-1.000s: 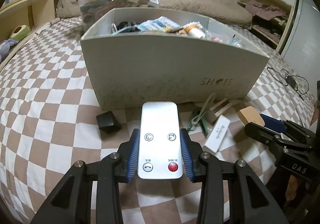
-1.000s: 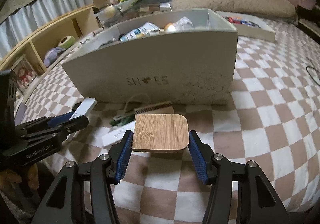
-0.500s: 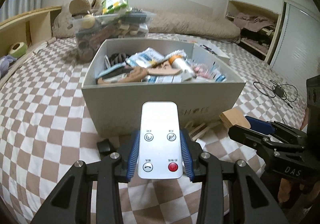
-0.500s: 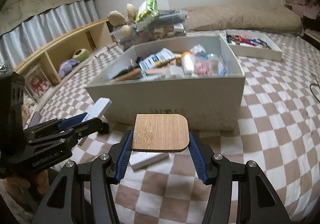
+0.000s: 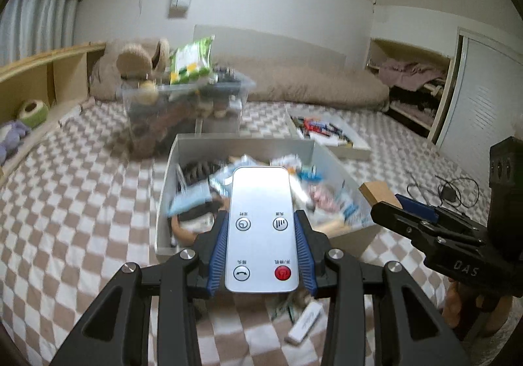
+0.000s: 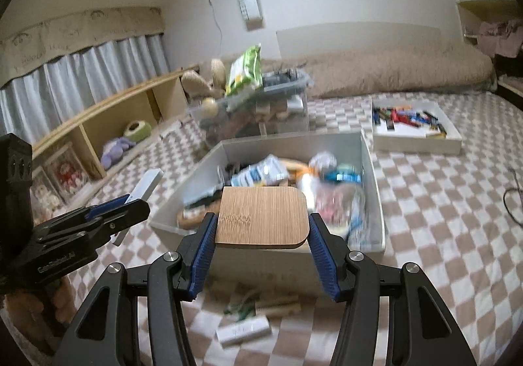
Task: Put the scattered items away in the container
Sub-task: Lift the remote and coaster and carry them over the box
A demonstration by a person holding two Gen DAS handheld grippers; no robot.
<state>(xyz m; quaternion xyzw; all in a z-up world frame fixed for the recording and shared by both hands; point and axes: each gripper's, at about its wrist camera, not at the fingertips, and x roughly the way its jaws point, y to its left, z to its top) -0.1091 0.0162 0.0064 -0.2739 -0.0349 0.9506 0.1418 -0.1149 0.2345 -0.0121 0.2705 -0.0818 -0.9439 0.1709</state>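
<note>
My left gripper (image 5: 261, 245) is shut on a silver remote control (image 5: 261, 228) and holds it in the air at the near edge of the white shoe box (image 5: 163, 189). My right gripper (image 6: 261, 235) is shut on a bamboo board (image 6: 261, 217), held above the near wall of the same box (image 6: 371, 166). The box is full of packets and small items. Each gripper shows in the other's view, the right gripper (image 5: 405, 212) beside the box's right side and the left gripper (image 6: 121, 205) by its left side.
A white stick-shaped item (image 6: 243, 330), a brush (image 6: 278, 305) and green scissors (image 6: 242, 304) lie on the checkered bedspread in front of the box. A clear bin (image 6: 255, 111) with toys stands behind it, a white tray (image 6: 415, 133) with pens to the right, a black cable (image 5: 447, 189) at far right.
Both grippers have risen from bedspread level to above the box's rim, so I now look down into the box. Each still holds its item.
</note>
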